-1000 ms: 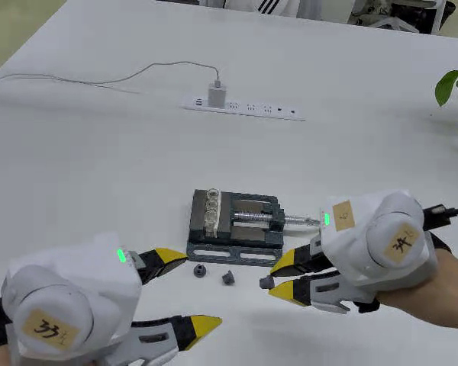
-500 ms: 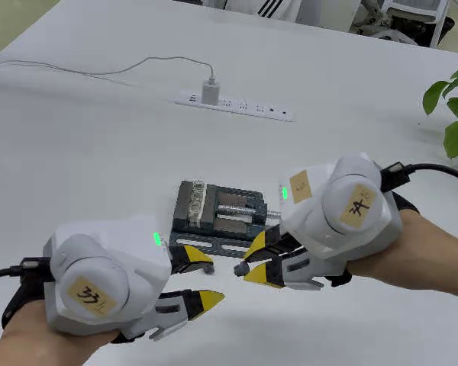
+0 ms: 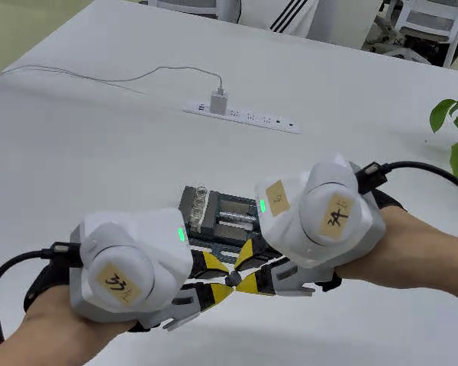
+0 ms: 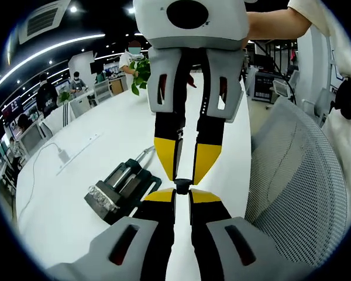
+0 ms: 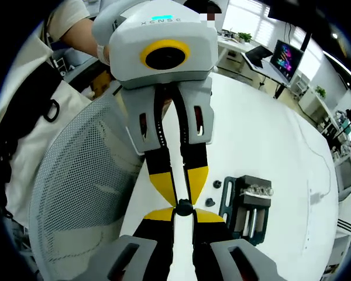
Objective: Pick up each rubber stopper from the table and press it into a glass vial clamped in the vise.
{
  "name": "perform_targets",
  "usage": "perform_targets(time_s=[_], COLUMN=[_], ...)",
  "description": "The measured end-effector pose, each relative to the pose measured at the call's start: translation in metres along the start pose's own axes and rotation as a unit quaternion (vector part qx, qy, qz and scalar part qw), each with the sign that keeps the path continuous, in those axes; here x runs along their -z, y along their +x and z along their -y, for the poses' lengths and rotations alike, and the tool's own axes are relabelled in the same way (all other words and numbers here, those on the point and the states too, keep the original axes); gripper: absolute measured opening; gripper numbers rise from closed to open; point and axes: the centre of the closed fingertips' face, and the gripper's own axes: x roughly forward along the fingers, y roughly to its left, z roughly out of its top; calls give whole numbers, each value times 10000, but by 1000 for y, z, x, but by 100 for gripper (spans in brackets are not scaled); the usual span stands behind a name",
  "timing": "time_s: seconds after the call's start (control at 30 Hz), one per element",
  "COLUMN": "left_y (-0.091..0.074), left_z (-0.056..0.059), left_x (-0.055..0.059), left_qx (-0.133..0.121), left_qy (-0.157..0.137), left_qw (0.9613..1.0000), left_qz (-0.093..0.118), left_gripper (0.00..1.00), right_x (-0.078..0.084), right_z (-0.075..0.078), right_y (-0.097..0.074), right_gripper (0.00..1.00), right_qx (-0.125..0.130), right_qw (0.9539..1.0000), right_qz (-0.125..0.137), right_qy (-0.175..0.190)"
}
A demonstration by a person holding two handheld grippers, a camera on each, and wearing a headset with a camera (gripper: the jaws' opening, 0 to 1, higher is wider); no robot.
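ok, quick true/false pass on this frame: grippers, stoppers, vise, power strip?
1. The left gripper and right gripper meet tip to tip around a small dark rubber stopper. True.
2. The black metal vise holds no vials. False: clear glass vials stand clamped in it.
3. Two more dark stoppers lie on the white table beside the vise. True.
4. The white power strip has nothing plugged in. False: a white charger sits in it.
5. The held stopper touches a vial. False: it is held in front of the vise, apart from the vials.
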Motion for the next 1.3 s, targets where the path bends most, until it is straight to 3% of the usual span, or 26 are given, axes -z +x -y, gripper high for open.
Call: perform_targets(time_s=[0.2,0.53,0.67,0.77,0.9,1.3], left_y=[0,-3,-4,-6,-7,-7], left_z=[2,5,5,2,0,3], left_x=[1,-1,-3,-6,-6,-7], left_qx=[24,32,26,-7,-11,34], left_qy=[-57,-356,-302,-257,-191,-189], left_qw=[10000,9993,9995,9995,9996,9994], left_qz=[-29,108,129,192,203,275], left_gripper=[5,3,3,3,3,3], right_x=[-1,-2,-3,-10,-9,-5], right_z=[-3,-6,-5,-3,4,-4], right_y=[1,-3,-5,-10,-15,-9], right_gripper=[6,7,8,14,12,9], right_qx=[-84,-95,-117,-198,-189,-439], right_qw=[9999,9998,9996,9984,9973,9960], right_qz=[17,147,203,504,620,624], right_qy=[-93,-114,-164,140,346,467])
